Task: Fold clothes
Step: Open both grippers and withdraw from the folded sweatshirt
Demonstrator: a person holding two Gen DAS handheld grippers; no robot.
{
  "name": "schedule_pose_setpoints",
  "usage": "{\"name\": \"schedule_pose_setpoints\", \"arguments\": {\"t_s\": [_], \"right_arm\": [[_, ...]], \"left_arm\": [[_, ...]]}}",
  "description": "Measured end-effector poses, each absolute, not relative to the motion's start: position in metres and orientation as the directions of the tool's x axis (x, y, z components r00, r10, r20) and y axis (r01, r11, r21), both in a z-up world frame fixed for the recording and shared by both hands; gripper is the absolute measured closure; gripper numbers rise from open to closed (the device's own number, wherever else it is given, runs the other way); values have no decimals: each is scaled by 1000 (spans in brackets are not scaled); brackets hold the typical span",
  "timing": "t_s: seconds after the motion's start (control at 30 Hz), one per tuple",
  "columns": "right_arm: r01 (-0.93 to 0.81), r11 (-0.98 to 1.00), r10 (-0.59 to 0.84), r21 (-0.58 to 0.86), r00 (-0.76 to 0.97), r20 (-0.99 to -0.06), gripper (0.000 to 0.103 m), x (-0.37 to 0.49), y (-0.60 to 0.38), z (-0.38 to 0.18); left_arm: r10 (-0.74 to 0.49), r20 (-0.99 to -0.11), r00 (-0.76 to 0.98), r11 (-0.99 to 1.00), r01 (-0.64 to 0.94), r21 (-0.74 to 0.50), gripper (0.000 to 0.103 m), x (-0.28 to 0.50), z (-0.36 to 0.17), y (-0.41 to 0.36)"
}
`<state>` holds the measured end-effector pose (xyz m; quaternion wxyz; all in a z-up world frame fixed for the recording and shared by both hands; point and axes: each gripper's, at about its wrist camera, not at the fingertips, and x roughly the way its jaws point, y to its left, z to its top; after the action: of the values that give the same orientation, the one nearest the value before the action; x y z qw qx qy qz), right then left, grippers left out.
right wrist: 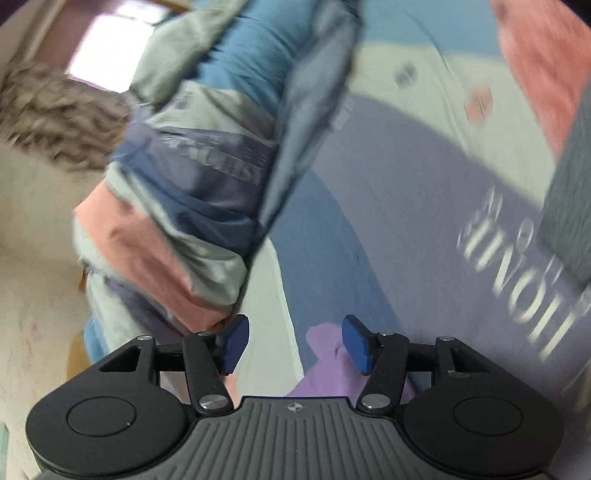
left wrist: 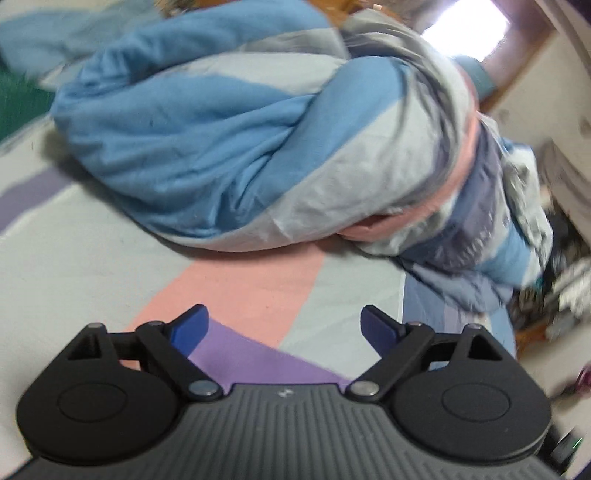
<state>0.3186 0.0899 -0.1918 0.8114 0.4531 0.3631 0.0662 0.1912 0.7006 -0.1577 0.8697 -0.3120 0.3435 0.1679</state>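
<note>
**Striped bedding heaped on bed as both grippers hang free**

Blue, grey and pink cotton fills both views: a bundled quilt (left wrist: 236, 147) lies heaped on a colour-blocked bedsheet (left wrist: 236, 280), well beyond the left gripper (left wrist: 284, 328), whose blue-padded jaws stand spread wide with nothing between them. A purple patch of cloth (left wrist: 258, 362) shows on the sheet just under that gripper; whether it is a garment or part of the sheet cannot be told. Beyond the quilt, a bright window (left wrist: 469, 29) glares, and dark clutter (left wrist: 561, 280) lies on the floor beside the quilt's far end.

From the right wrist, the quilt (right wrist: 192, 177) hangs just beside the right gripper (right wrist: 293, 343), its jaws also parted and empty, over purple cloth (right wrist: 325, 343). White lettering (right wrist: 517, 266) on the sheet is motion-blurred and unreadable, as is the print on the quilt (right wrist: 218, 162).
</note>
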Motion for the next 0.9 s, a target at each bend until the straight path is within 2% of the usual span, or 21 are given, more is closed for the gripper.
{"name": "schedule_pose_setpoints", "arguments": {"t_s": [0.07, 0.17, 0.2, 0.27, 0.4, 0.53, 0.57, 0.6, 0.67, 0.8, 0.87, 0.9], "right_arm": [[186, 674, 390, 715, 733, -557, 46, 298, 85, -181], [195, 779, 313, 596, 702, -639, 46, 256, 87, -175], [193, 787, 314, 586, 692, -650, 46, 240, 87, -179], [190, 801, 315, 568, 673, -670, 45, 210, 87, -186], [120, 787, 401, 605, 646, -649, 48, 170, 99, -204], [-109, 858, 442, 502, 656, -612, 48, 164, 120, -209], [-168, 858, 470, 486, 640, -608, 53, 166, 124, -211], [-223, 854, 496, 470, 621, -607, 68, 168, 128, -213], [-191, 864, 489, 466, 541, -684, 90, 180, 126, -219], [-224, 842, 531, 491, 506, -679, 94, 177, 110, -191], [-206, 883, 467, 421, 473, -747, 94, 177, 109, -191], [-192, 910, 414, 367, 452, -790, 97, 178, 110, -201]], "left_arm": [[66, -723, 687, 790, -479, -382, 5, 179, -162, 683], [90, -794, 601, 856, -454, -247, 4, 161, -180, 644], [117, -815, 568, 868, -457, -194, 4, 154, -187, 631], [128, -838, 530, 862, -477, -170, 4, 134, -203, 613], [84, -839, 538, 752, -586, -302, 4, 88, -227, 606], [89, -791, 606, 567, -684, -460, 0, 43, -240, 621], [87, -787, 611, 517, -703, -489, 0, 34, -244, 627], [81, -795, 601, 480, -723, -497, 0, 28, -250, 633], [73, -813, 578, 440, -750, -493, 0, 21, -258, 641], [82, -821, 565, 445, -758, -477, 0, 11, -260, 647], [96, -822, 561, 462, -757, -462, 0, 10, -256, 647], [97, -823, 560, 466, -756, -460, 0, 9, -255, 646]]}}
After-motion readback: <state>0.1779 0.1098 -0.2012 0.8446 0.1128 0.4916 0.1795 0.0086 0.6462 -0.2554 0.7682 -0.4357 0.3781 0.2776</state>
